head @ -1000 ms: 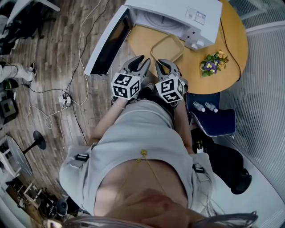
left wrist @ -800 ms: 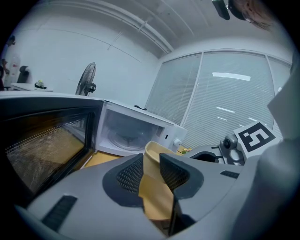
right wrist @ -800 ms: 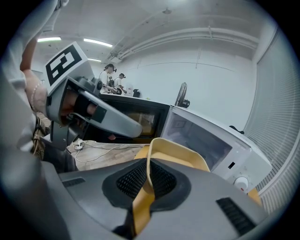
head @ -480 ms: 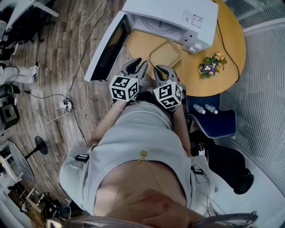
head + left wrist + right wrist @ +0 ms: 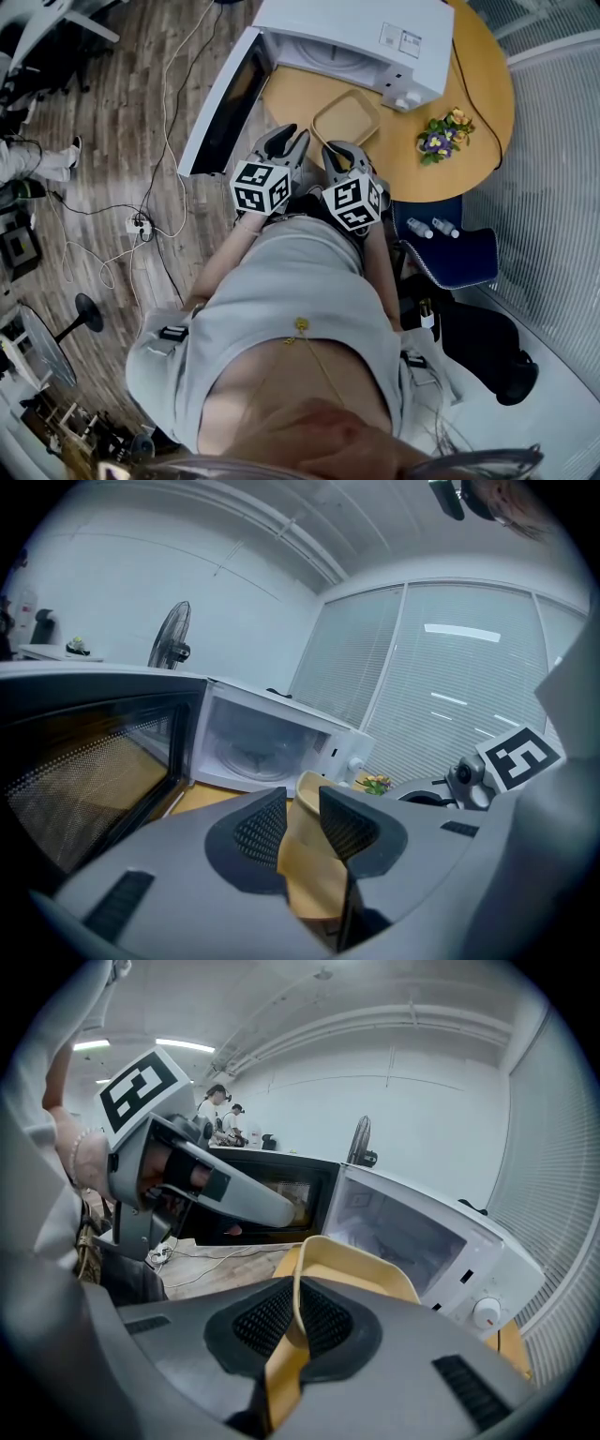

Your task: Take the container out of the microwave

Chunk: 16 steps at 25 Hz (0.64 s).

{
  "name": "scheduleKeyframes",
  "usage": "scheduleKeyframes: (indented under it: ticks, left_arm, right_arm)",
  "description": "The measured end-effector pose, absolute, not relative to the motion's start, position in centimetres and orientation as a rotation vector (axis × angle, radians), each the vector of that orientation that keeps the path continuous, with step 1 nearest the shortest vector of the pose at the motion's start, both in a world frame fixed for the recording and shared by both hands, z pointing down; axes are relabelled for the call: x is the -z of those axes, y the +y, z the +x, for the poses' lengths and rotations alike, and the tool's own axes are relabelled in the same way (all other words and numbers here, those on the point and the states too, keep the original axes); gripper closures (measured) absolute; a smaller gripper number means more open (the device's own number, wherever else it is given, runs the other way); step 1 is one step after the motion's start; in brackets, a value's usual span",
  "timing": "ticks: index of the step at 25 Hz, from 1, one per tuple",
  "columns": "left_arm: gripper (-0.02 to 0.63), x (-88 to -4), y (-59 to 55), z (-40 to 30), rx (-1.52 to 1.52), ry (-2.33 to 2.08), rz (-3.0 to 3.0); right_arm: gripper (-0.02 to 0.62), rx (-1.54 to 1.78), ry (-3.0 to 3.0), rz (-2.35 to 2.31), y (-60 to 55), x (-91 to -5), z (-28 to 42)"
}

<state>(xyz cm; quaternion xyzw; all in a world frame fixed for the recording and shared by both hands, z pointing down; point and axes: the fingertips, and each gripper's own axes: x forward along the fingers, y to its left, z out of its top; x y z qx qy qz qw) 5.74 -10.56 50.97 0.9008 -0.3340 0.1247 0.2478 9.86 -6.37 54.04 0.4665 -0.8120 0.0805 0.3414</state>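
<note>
I see an office-like workroom. A microwave point(image 5: 347, 28) sits on a round table point(image 5: 478, 103), a power strip point(image 5: 139, 224) lies on wood flooring point(image 5: 112, 112), and blinds point(image 5: 450, 696) cover the windows.

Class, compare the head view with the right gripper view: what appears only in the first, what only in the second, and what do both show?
Only the head view: flowers on the round table, two bottles on a blue chair. Only the right gripper view: a standing fan, and the right gripper closed on the container's rim. Both: the microwave with its door open, the yellow container outside it, the left gripper.
</note>
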Motion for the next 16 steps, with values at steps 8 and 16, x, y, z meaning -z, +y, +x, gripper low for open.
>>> scheduleKeyframes:
  ticks: [8, 16]
  left_arm:
    - [0.482, -50.99, -10.79, 5.6, -0.336, -0.905, 2.449]
    - [0.482, -51.17, -11.07, 5.48, -0.336, -0.902, 2.448]
  right_arm:
    - [0.563, -0.218, -2.106, 1.201, -6.59, -54.18, 9.47]
    - [0.563, -0.22, -2.107, 1.185, -6.79, -54.38, 9.02]
